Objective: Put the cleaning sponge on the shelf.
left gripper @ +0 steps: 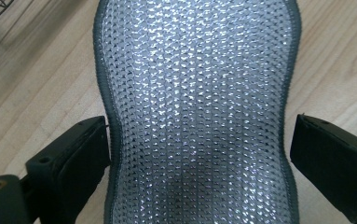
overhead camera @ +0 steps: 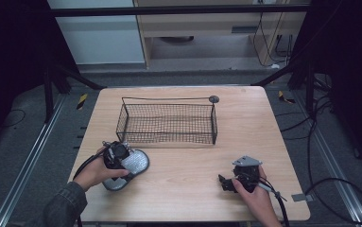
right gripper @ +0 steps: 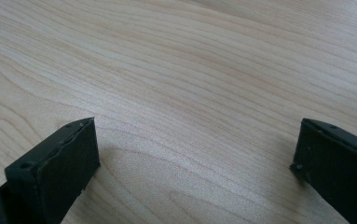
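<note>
A silvery woven insole [overhead camera: 136,163] with a dark grey rim lies flat on the wooden table [overhead camera: 193,156] at the front left. My left gripper [overhead camera: 117,156] sits right over it. In the left gripper view the insole [left gripper: 197,93] runs up between the two black jaws, and my left gripper [left gripper: 199,135] stands open around its narrow waist. The left jaw is at the insole's edge and the right jaw stands a little off it. At the front right, my right gripper [overhead camera: 223,182] is open low over bare wood [right gripper: 190,70] with nothing between its jaws [right gripper: 198,135].
A black wire mesh basket [overhead camera: 167,125] with a thin handle stands empty at the table's middle back. Black frame posts and cables surround the table. Bare wood lies between the two grippers and in front of the basket.
</note>
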{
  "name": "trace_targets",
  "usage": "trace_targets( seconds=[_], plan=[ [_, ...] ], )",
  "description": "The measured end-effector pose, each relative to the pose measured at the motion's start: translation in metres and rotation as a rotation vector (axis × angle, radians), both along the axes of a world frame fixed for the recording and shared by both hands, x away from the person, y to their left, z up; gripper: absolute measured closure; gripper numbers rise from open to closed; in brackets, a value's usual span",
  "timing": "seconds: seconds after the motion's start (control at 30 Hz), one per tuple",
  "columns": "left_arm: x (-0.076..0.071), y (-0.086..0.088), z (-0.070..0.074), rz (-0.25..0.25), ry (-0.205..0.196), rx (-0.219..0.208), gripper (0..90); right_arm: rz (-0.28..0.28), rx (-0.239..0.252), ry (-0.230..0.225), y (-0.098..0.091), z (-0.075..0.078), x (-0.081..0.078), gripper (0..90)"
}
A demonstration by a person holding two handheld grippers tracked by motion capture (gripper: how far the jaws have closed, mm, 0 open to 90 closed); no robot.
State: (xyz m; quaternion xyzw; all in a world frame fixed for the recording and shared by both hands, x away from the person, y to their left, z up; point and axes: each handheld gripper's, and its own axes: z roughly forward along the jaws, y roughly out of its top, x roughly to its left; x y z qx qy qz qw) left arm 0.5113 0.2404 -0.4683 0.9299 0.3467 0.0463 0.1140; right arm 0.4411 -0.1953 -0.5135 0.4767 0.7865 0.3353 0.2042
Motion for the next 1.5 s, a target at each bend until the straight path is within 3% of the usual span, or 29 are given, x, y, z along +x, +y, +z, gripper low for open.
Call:
trace_targets(
  seconds=[0.37, 0.63, 1.13, 1.3, 1.5],
  plan=[
    [0.003, 0.0, -0.005, 0.002, 0.005, -0.004, 2.7, 0.002, 0.0, 0.0, 0.0, 0.0, 0.0, 0.4],
    [0.003, 0.004, -0.009, 0.016, 0.004, -0.03, 2.8, 0.006, -0.001, -0.001, 0.0, 0.0, 0.0, 0.4],
    [-0.004, 0.008, -0.006, 0.013, -0.021, -0.016, 8.8, 0.009, -0.004, -0.002, 0.0, 0.0, 0.0, 0.4],
    [-0.011, 0.012, 0.005, 0.013, -0.07, -0.056, 9.0, 0.011, -0.004, -0.003, 0.0, 0.0, 0.0, 0.4],
    [-0.018, 0.012, 0.017, -0.017, -0.127, -0.046, 9.0, 0.01, -0.004, -0.002, 0.0, 0.0, 0.0, 0.4]
  ],
)
